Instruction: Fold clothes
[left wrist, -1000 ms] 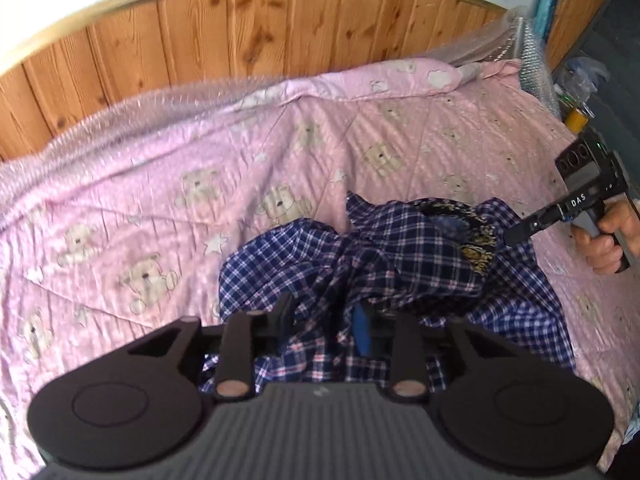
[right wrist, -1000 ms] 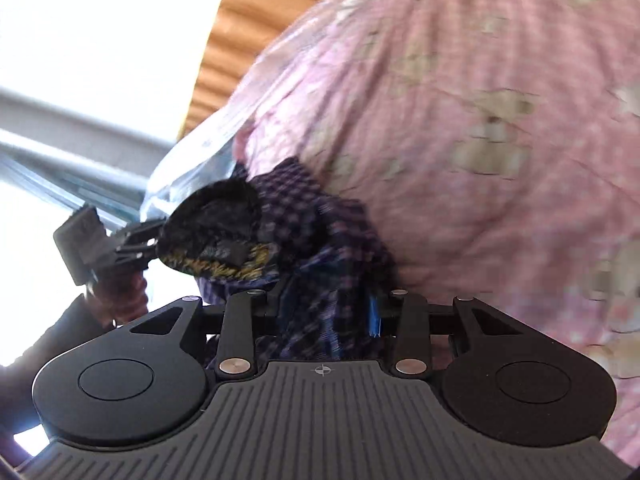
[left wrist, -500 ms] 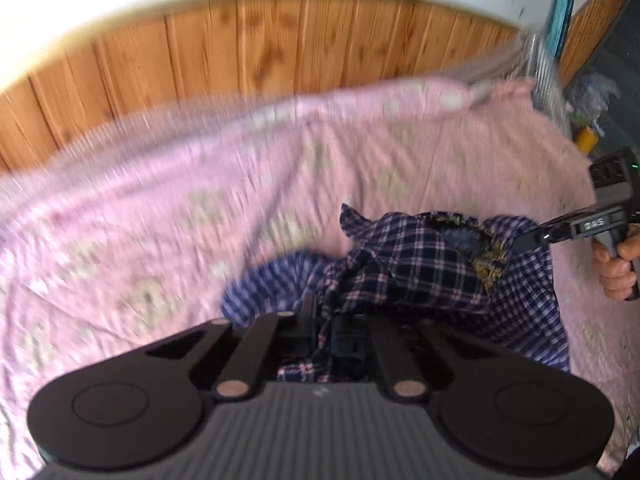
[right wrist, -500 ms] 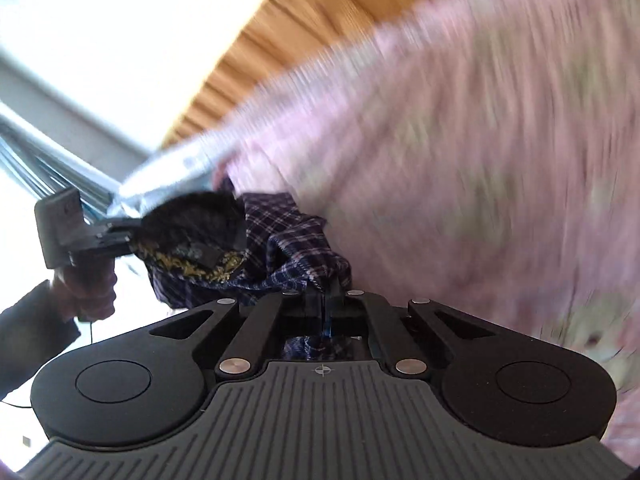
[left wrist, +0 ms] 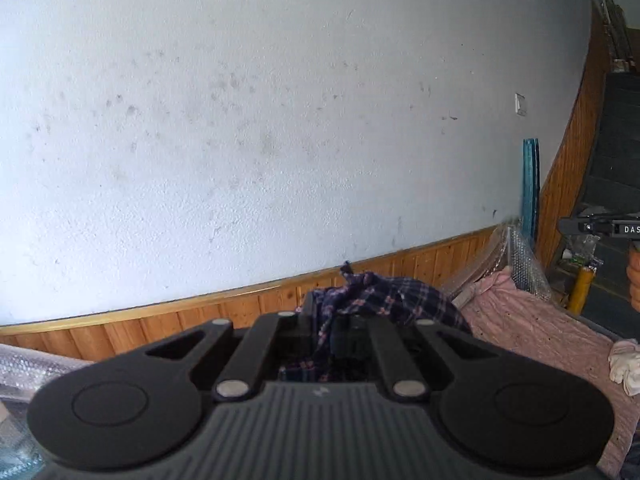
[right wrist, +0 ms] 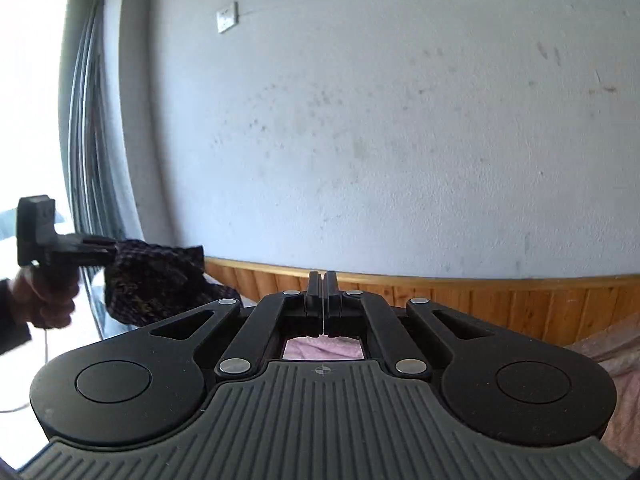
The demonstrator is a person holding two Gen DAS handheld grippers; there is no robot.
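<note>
A dark blue plaid shirt [left wrist: 384, 294] hangs bunched from my left gripper [left wrist: 326, 320], which is shut on its cloth and lifted high, facing the wall. In the right wrist view the same shirt [right wrist: 156, 280] dangles from the left gripper [right wrist: 96, 250] at the far left. My right gripper [right wrist: 322, 292] is shut with its fingers pressed together and no cloth showing between them. It also shows in the left wrist view [left wrist: 568, 226] at the right edge, held level.
A pink quilt [left wrist: 532, 332] covers the bed below, with bubble wrap [left wrist: 516, 256] at its far corner. Wood wainscot [right wrist: 500, 300] runs under a white wall. A white cloth [left wrist: 624, 364] lies at the bed's right edge. A yellow post [left wrist: 580, 288] stands beyond.
Both grippers closed on the shirt and rose from the bed. Now the left one holds the shirt up in the air; the right one is shut with no cloth visible in it.
</note>
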